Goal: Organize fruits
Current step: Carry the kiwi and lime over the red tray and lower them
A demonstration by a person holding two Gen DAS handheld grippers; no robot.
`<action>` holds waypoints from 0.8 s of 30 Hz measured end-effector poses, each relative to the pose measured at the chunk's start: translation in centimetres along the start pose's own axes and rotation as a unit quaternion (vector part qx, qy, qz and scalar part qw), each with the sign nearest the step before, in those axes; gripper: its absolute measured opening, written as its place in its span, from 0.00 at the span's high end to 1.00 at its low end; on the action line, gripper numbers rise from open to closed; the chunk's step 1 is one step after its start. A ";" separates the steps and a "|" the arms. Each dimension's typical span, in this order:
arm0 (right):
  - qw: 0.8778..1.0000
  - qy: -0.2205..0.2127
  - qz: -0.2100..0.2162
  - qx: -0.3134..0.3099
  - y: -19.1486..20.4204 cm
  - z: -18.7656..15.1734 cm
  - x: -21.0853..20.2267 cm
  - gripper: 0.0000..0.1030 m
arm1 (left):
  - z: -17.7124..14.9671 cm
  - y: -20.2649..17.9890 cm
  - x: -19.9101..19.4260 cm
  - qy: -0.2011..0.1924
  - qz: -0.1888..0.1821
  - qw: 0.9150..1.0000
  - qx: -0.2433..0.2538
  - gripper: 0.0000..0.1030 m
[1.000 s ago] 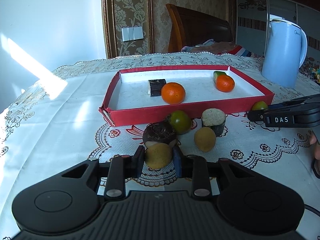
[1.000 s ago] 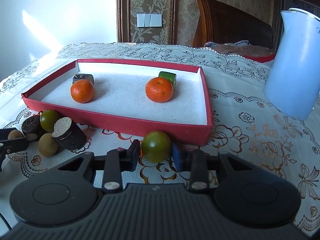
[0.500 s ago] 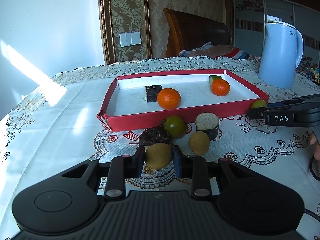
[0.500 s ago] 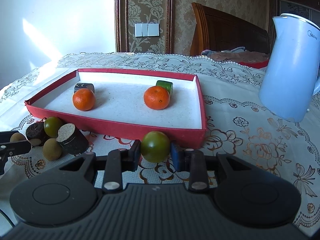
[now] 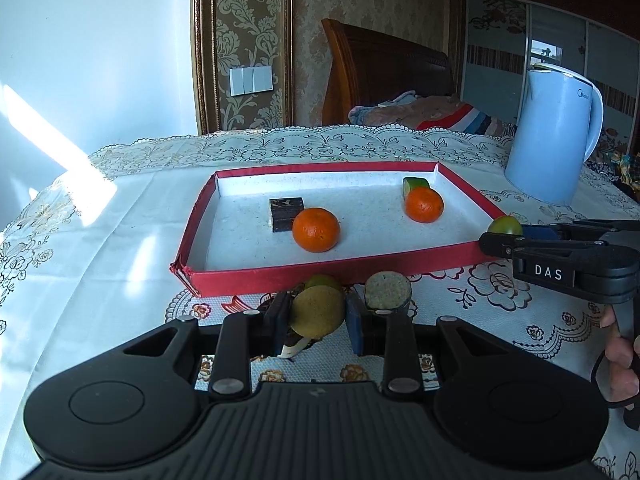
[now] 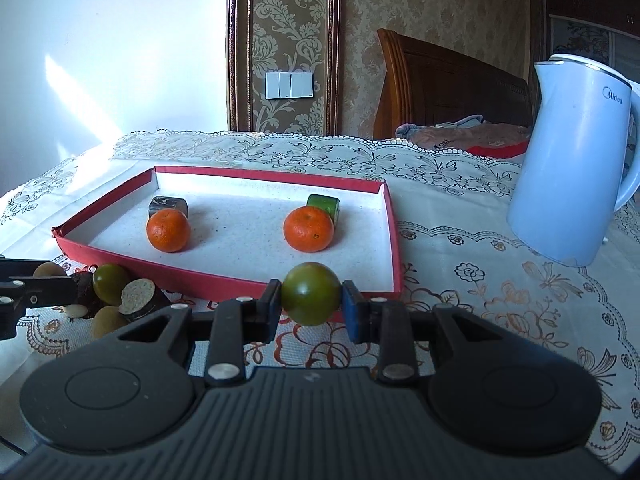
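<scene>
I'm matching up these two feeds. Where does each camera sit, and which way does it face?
Left wrist: on the left gripper, facing the red tray over its tan fruit; the right gripper and fingers show.
Right wrist: on the right gripper, facing the tray over its green fruit.
Shared: tray, two oranges, kettle.

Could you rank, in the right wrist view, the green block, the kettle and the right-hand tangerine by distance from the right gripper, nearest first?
From the right gripper, shut on a green fruit:
1. Right-hand tangerine, in the red tray, just ahead.
2. Green block, directly behind that tangerine.
3. Kettle, outside the tray, far right.
</scene>
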State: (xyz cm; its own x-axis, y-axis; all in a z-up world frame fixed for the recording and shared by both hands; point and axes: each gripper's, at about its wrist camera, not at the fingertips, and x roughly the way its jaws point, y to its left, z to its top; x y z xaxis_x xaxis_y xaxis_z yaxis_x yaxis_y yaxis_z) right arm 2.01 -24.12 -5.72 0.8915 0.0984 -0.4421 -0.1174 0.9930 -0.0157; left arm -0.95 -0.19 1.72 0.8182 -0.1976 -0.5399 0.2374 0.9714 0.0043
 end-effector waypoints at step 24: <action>1.000 0.015 -0.018 0.009 0.0 2.3 4.7 0.71 | 3.9 -1.5 7.3 0.008 0.004 0.999 -0.044 0.72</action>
State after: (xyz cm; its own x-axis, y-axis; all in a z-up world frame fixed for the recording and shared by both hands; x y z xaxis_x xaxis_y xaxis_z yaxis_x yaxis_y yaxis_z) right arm 7.25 -23.54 -5.76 0.8816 0.0617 -0.4680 -0.0782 0.9968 -0.0159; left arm 6.70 -3.61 1.01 0.8111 -0.1892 -0.5535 0.1846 0.9807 -0.0646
